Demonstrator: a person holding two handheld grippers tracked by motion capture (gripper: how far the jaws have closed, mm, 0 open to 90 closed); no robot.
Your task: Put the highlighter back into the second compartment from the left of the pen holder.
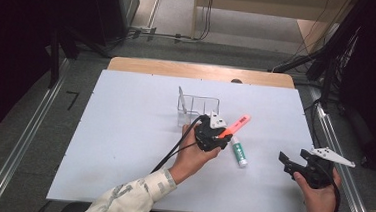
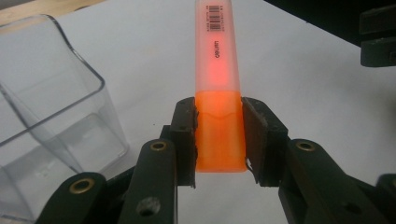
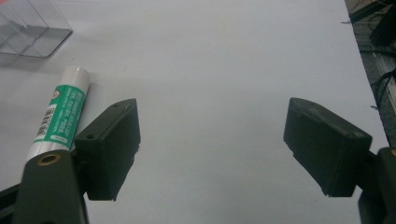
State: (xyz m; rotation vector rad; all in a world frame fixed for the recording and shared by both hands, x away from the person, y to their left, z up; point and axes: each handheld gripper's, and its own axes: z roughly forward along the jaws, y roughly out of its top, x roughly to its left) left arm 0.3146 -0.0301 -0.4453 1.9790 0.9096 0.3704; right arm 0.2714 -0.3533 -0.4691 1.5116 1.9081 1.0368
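My left gripper (image 1: 222,136) is shut on the orange body end of a highlighter (image 1: 237,125), held a little above the white board just right of a clear plastic container (image 1: 198,106). In the left gripper view both pads (image 2: 187,140) press the highlighter (image 2: 218,70), whose frosted cap points away, and the container (image 2: 51,116) stands at the left. A green and white glue stick (image 1: 239,152) lies flat on the board below the highlighter. My right gripper (image 1: 293,156) rests open near the board's right edge, with nothing between its jaws (image 3: 212,126); the glue stick (image 3: 58,116) lies just outside its left jaw.
The white board (image 1: 124,131) covers a wooden table. The clear container (image 3: 28,32) has a divider inside and holds nothing. Metal rails run along both sides of the table, and cables lie on the floor beyond the far edge.
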